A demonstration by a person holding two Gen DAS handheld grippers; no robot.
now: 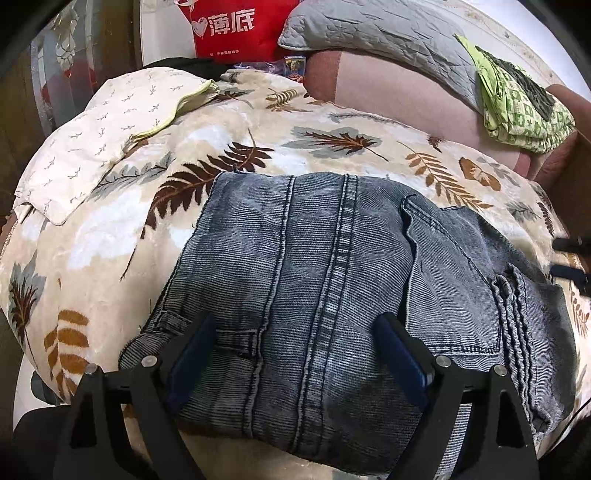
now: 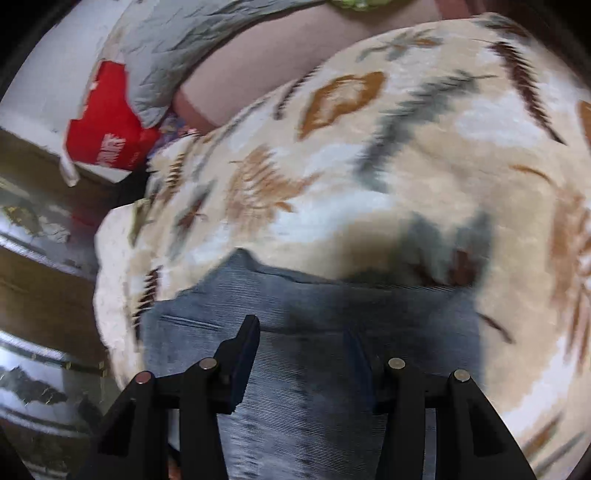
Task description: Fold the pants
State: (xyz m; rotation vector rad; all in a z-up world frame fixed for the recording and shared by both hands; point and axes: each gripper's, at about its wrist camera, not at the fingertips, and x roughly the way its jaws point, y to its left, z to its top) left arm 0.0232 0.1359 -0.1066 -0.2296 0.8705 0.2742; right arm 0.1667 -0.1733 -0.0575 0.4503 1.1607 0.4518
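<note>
The grey-blue jeans (image 1: 332, 280) lie folded into a compact rectangle on the leaf-print blanket (image 1: 122, 229), with a back pocket and the seams facing up. My left gripper (image 1: 295, 321) hovers over their near edge, jaws wide open and nothing pinched between its fingers (image 1: 192, 354). In the blurred right wrist view, the right gripper (image 2: 301, 328) is over another edge of the jeans (image 2: 314, 369). Its jaws stand apart with denim showing between them and its fingers (image 2: 243, 354) not pressing the cloth. Black tips (image 1: 572, 258) show at the right edge of the left wrist view.
A white pillow (image 1: 96, 140) lies at the back left. Behind the blanket are a grey quilted pillow (image 1: 376, 33), a green patterned cloth bundle (image 1: 517, 99) and a red bag (image 1: 236, 26). A wooden cabinet (image 2: 40, 295) stands to the left.
</note>
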